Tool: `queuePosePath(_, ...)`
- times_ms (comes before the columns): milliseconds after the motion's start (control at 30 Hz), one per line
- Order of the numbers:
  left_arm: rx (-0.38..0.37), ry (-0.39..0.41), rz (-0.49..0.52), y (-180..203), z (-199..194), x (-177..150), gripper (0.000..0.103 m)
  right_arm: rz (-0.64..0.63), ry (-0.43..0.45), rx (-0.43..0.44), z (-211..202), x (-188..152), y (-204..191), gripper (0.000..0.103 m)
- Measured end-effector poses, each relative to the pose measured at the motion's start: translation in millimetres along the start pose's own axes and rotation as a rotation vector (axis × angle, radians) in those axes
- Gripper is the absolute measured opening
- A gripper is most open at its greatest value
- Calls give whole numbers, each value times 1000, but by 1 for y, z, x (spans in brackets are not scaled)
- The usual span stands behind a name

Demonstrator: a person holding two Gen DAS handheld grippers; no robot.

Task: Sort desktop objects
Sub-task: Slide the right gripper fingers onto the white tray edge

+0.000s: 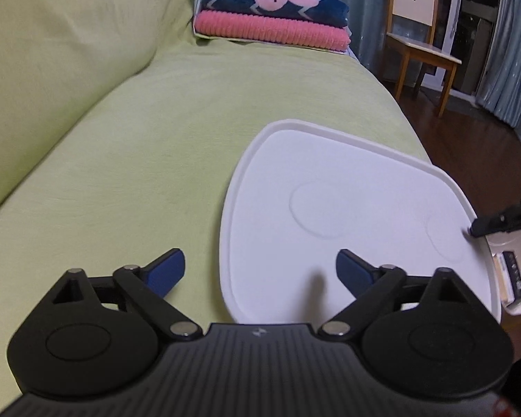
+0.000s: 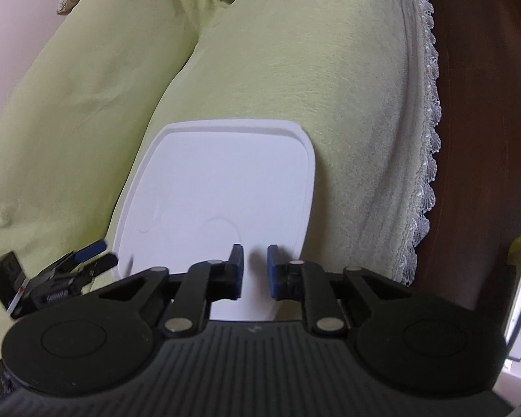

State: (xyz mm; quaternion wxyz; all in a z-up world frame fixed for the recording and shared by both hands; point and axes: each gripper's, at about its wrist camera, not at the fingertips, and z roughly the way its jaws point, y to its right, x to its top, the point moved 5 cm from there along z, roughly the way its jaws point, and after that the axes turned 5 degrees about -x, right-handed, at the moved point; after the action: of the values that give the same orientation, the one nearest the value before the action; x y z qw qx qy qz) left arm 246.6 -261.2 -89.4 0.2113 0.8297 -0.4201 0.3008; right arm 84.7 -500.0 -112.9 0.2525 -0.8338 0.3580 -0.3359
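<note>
Over the flat white plastic tray (image 1: 347,215) on the green bedspread (image 1: 139,139), my left claw (image 1: 260,272) spread wide, my right claw (image 2: 254,271) nearly closed, empty, folded pink towel (image 1: 271,31) only clear from the left view.

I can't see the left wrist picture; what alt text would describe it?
A white tray with nothing on it lies on a pale green sofa cover, just ahead of the left gripper, whose blue-padded jaws are spread wide and hold nothing. Folded pink and navy towels sit at the far end, and a small wooden chair stands beyond.
</note>
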Motion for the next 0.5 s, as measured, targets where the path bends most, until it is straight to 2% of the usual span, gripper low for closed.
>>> queuePosePath(67,-13,-14,-2,-5,8,3,83,4,2,5,0,5,3,1)
queuePosePath(167,-36,-42,-4,-8,16,4,80,-9,12,-2,0,13,9,1)
queuePosePath(267,-68,-66,-19,-7,22,3,67,-6,15,9,-4,16,12,1)
queuePosePath(367,-74,-72,-23,-4,23,0,65,-8,13,36,-7,15,13,3)
queuePosePath(433,-91,-77,-16,1,21,-3,60,6,4,69,-7,11,13,7)
queuePosePath(500,-113,-76,-18,6,16,-6,49,28,3,87,-5,7,17,8)
